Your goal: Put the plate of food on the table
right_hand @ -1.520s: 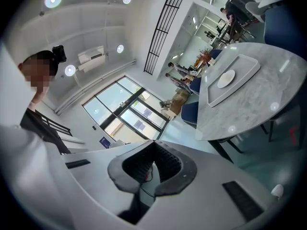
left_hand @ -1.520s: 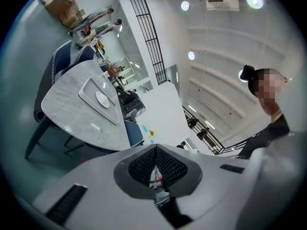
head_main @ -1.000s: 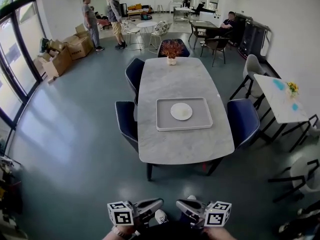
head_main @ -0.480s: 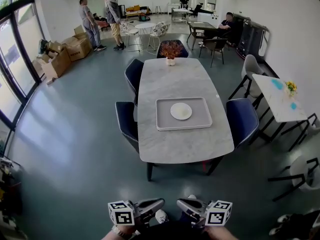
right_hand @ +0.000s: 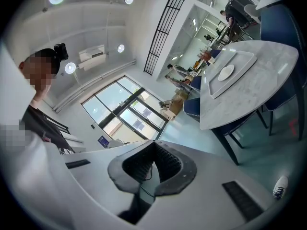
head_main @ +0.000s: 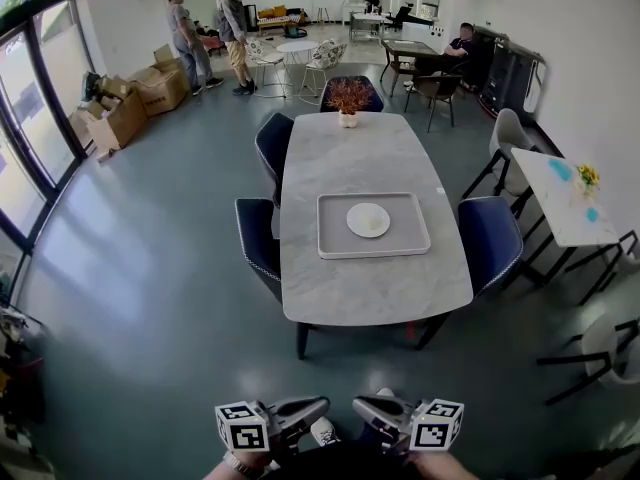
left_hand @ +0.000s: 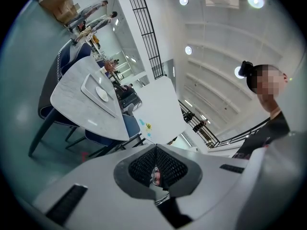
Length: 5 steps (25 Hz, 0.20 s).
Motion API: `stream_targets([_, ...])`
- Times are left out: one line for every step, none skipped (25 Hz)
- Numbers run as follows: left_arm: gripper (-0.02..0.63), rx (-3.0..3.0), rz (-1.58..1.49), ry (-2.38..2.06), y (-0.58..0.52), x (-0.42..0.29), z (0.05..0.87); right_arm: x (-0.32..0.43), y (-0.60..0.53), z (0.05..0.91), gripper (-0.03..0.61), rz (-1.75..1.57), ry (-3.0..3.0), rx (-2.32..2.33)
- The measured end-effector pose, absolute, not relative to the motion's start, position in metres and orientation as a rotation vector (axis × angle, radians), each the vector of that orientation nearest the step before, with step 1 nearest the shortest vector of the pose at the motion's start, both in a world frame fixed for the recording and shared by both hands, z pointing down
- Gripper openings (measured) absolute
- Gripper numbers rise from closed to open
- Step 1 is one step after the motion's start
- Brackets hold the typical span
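A white plate (head_main: pixel 368 220) with pale food lies in a grey tray (head_main: pixel 335 238) on the long marble table (head_main: pixel 360 158), well ahead of me. My left gripper (head_main: pixel 322 404) and right gripper (head_main: pixel 357 405) hang side by side at the bottom edge of the head view, close to my body and far from the table. Both are shut with nothing between the pads. In the left gripper view the gripper (left_hand: pixel 156 147) points up past the table, with the plate (left_hand: pixel 101 94) small at the left. The right gripper (right_hand: pixel 154 143) sees the plate (right_hand: pixel 226 72) at the upper right.
Dark blue chairs (head_main: pixel 258 243) (head_main: pixel 488 240) stand along both sides of the table, and a potted plant (head_main: pixel 347 98) at its far end. A white side table (head_main: pixel 560 203) is at the right. Cardboard boxes (head_main: pixel 130 103) and two standing people (head_main: pixel 210 28) are at the far left.
The table and tray sit slightly further right in the head view, and the people at the back have shifted. Both grippers stay shut in the same place.
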<state>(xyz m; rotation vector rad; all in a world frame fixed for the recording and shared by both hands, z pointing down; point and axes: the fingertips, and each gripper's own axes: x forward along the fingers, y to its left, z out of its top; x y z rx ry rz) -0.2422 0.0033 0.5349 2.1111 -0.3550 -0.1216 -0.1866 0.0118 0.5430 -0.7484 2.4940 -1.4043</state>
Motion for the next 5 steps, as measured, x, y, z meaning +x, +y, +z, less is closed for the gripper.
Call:
stream_targets([0.008, 2.107, -0.124, -0.359, 0.0031, -0.2433, 0.5366, -0.1869, 0.0117, 0.5437, 0.011, -1.405, 2.495, -0.748])
stream_targets([0.008, 2.105, -0.125, -0.362, 0.0029, -0.2443, 0.5377, -0.1874, 0.0115, 0.5443, 0.011, -1.406, 2.495, -0.746])
stream_targets([0.008, 2.106, -0.123, -0.362, 0.0027, -0.2448, 0.5381, -0.1879, 0.0113, 0.5446, 0.011, -1.407, 2.493, -0.744])
stream_targets([0.008, 2.111, -0.119, -0.361, 0.0024, -0.2449, 0.5378, -0.1884, 0.0112, 0.5449, 0.011, -1.409, 2.491, -0.743])
stream_targets([0.008, 2.116, -0.115, -0.36, 0.0022, -0.2449, 0.5373, -0.1889, 0.0111, 0.5451, 0.011, -1.41, 2.489, -0.742])
